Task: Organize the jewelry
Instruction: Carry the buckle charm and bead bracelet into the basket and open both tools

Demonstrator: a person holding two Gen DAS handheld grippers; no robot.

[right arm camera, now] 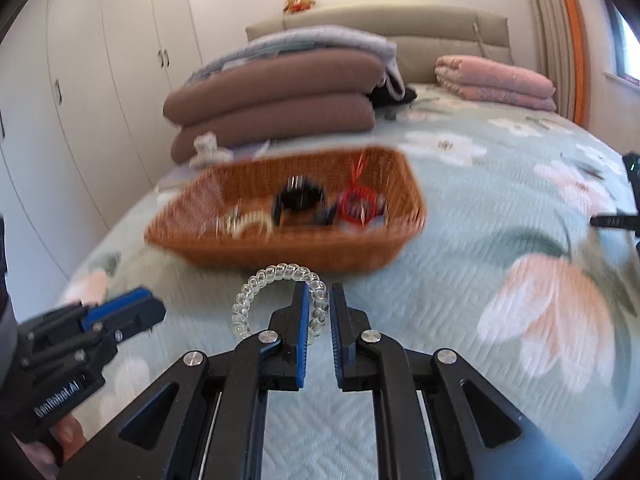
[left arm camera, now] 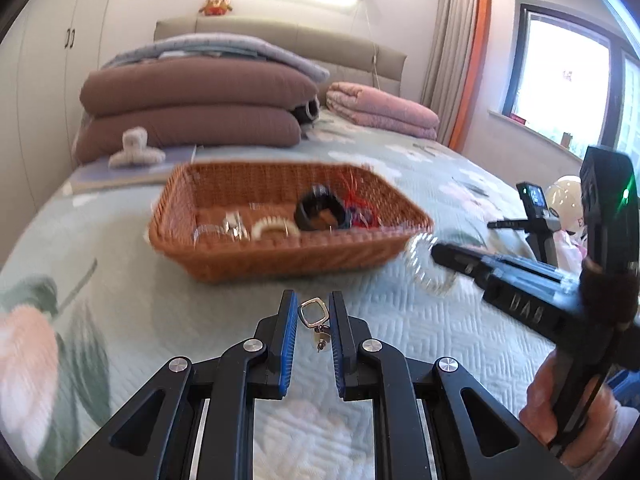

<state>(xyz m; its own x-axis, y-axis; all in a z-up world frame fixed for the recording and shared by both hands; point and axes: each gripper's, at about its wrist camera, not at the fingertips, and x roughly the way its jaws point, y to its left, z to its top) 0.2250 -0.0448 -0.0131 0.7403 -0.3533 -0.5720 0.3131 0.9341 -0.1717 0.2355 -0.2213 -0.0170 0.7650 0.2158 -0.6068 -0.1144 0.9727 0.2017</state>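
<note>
Left tongs (left arm camera: 313,320): closing on a small silver earring (left arm camera: 313,314), its square loop standing up between the blue pads (left arm camera: 289,336) and its stud hanging below; hovering over the bed (left arm camera: 400,340).
Right tongs (right arm camera: 320,320): clamping one side of a clear beaded bracelet (right arm camera: 276,280), the rest of the loop arching out toward 10 o'clock.
Basket (left arm camera: 280,256): sitting on the bed at 12 o'clock of both tongs, near but apart from them.
Basket contents: lying inside are a black band (left arm camera: 318,212), a white beaded bracelet (left arm camera: 274,227), something red (right arm camera: 357,208) at the 3 o'clock end, and blurred silver pieces (left arm camera: 224,228).
Background: folded brown quilts (left arm camera: 192,112) are lying beyond the basket, a pink one (left arm camera: 380,110) at 1 o'clock.
</note>
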